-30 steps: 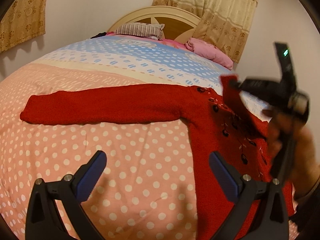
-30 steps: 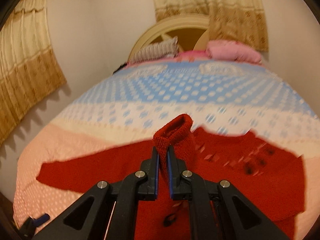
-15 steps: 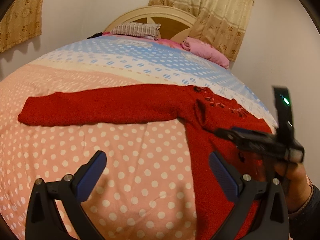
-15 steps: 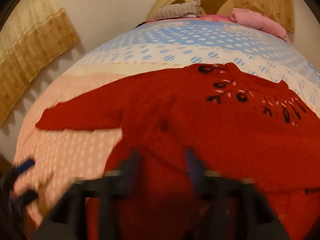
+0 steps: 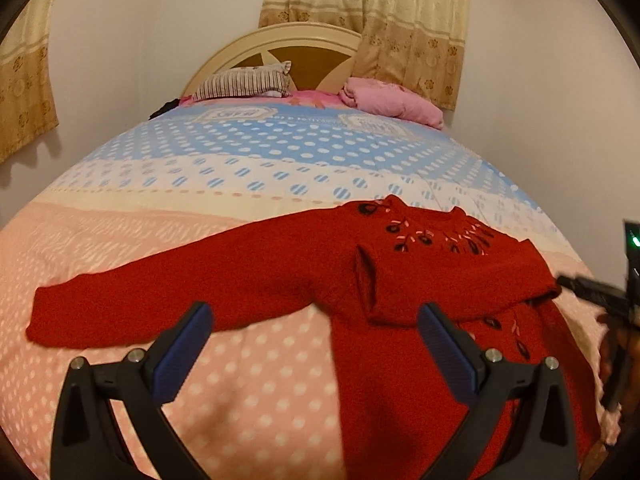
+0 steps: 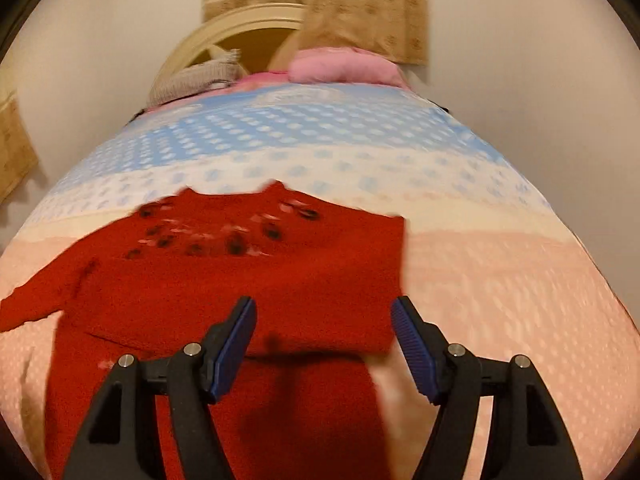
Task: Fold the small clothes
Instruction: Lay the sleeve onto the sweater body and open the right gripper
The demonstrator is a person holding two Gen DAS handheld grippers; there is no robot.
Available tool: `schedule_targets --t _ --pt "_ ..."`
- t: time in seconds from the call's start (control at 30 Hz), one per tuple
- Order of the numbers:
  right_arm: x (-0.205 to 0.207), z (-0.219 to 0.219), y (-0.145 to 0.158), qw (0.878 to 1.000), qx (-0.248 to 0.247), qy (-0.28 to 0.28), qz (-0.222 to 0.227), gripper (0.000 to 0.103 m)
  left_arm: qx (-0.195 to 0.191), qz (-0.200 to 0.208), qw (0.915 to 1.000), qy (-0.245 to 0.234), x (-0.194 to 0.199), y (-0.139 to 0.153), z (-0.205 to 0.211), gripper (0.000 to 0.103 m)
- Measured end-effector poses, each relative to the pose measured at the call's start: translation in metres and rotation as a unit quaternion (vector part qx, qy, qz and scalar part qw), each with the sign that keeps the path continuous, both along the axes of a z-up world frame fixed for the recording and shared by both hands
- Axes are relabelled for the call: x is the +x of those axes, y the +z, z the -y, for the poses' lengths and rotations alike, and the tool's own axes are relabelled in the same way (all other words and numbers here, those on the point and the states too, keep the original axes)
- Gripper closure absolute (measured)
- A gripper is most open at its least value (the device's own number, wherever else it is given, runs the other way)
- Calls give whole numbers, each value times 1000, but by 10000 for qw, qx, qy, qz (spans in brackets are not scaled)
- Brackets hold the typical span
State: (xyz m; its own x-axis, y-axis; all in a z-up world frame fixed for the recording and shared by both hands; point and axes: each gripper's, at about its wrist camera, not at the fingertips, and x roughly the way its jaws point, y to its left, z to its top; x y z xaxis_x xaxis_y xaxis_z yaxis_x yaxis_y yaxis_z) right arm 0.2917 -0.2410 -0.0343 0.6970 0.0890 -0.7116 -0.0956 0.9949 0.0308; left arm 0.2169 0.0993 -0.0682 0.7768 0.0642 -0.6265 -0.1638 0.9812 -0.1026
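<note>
Lying flat: red sweater (image 5: 400,280) | one sleeve folded | bed (image 5: 240,380)

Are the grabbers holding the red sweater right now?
No. Both the left gripper and right gripper are open and empty; the red sweater lies on the bed.

Lit warm and dim, from overhead indoor light. Soft shadows under the curtain (image 5: 24,92) on the far left wall (image 5: 132,40). Strongly bent by fisheye, with black corners. Left view fairly sharp far off, smeared on the near bedspread (image 5: 248,380). Right view motion-blurred throughout: sweater (image 6: 248,280) pattern, dots and pillows (image 6: 340,66) all streaked. No glare.
</note>
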Motion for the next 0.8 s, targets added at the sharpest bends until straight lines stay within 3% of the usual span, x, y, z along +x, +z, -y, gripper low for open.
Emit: schedule_targets --t 0.2,0.23,0.27,0.3,0.4,0.53,0.73,0.8 --pt "-38 33 -28 9979 348 208 -513 33 5 -271 9996 -94 34 -25 19 0" --pt "-43 38 -32 9977 301 200 -568 42 92 -339 9994 -5 45 -31 21 0" --pt "-45 42 -40 9973 249 184 -661 71 141 -388 9991 20 52 -35 23 0" --pt "-47 47 -48 9959 319 187 -824 83 207 -457 9987 65 58 -39 24 0" --pt "-60 51 -54 9934 611 344 -913 96 253 -654 9973 238 67 -51 23 0" --pt "-83 48 -52 9935 429 589 -879 97 469 -830 9947 390 64 -61 24 0" --pt "-92 49 -55 9943 346 541 -851 97 322 -949 9938 484 64 -67 18 0" --pt "-95 49 -52 9958 236 467 -752 92 347 -966 9937 443 63 -68 18 0"
